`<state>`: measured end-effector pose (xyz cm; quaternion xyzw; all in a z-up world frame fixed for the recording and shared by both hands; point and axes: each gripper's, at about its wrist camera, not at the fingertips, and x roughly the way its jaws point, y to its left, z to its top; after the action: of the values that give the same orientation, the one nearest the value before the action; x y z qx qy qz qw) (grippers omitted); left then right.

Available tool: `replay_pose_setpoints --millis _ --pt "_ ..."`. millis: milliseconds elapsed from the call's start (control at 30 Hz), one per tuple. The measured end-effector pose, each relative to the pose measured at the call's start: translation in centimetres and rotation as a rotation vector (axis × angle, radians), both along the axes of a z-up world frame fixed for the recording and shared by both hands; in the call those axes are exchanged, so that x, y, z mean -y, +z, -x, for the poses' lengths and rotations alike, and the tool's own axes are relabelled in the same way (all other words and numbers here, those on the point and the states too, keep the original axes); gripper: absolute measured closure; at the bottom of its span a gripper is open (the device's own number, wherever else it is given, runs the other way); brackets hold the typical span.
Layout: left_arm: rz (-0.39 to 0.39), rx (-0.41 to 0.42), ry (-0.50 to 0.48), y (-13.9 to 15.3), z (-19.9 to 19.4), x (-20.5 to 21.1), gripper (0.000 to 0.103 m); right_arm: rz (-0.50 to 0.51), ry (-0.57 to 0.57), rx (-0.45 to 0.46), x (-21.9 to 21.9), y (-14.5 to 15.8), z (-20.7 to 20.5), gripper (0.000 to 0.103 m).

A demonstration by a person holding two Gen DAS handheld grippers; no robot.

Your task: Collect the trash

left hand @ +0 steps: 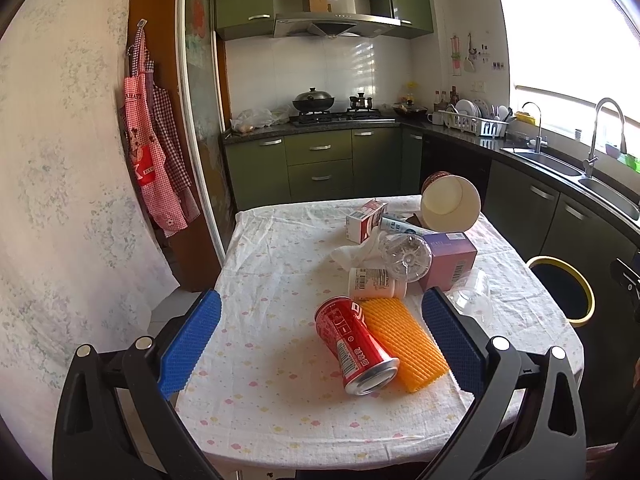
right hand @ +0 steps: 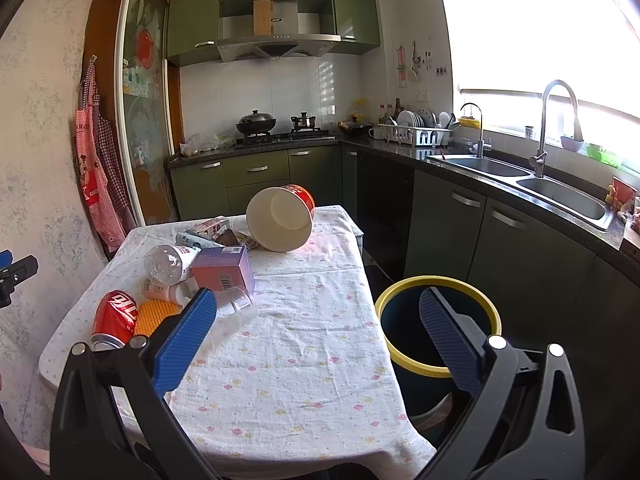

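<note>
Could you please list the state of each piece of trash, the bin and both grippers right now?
Red can: on its side, open end toward camera.
Orange mesh sleeve: flat beside the can.
Paper bowl: tipped, empty mouth showing.
Clear bottle: lying down.
Purple box: closed.
Trash bin: open, upright on floor.
Left gripper: open, empty.
Right gripper: open, empty.

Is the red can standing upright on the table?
No, the red can lies on its side beside the orange mesh sleeve.
</note>
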<state>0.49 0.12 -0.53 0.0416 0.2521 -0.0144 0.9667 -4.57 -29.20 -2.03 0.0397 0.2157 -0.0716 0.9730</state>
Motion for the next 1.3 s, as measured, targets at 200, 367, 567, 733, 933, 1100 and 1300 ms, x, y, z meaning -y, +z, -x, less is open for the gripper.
replay_pose_setpoints --millis 200,367,567,733,933,1100,1300 --pt "0.001 0.000 -0.001 0.00 -0.01 -0.04 0.004 -0.001 0.000 0.000 0.00 -0.02 -0.01 0.006" --pt "0.001 -0.001 -0.001 -0.01 -0.01 -0.04 0.004 -0.001 0.000 -0.001 0.01 -0.01 -0.03 0.006" --pt "0.000 -0.009 -0.004 -0.20 -0.13 -0.04 0.004 -0.002 0.000 -0.001 0.02 -0.06 -0.05 0.006" --pt "-0.001 -0.012 -0.006 -0.29 -0.19 -0.01 0.004 -0.003 -0.001 -0.003 0.06 -0.17 -0.13 0.006" --pt "-0.001 -0.013 -0.007 -0.30 -0.26 -0.02 0.004 -0.003 -0.001 -0.003 0.02 -0.23 -0.17 0.006" --pt "-0.003 -0.016 -0.008 -0.34 -0.31 0.02 0.004 -0.003 -0.001 -0.003 0.07 -0.20 -0.17 0.006" --pt "-0.002 -0.017 -0.009 -0.35 -0.34 0.01 0.004 -0.003 -0.001 -0.004 0.08 -0.14 -0.18 0.006"
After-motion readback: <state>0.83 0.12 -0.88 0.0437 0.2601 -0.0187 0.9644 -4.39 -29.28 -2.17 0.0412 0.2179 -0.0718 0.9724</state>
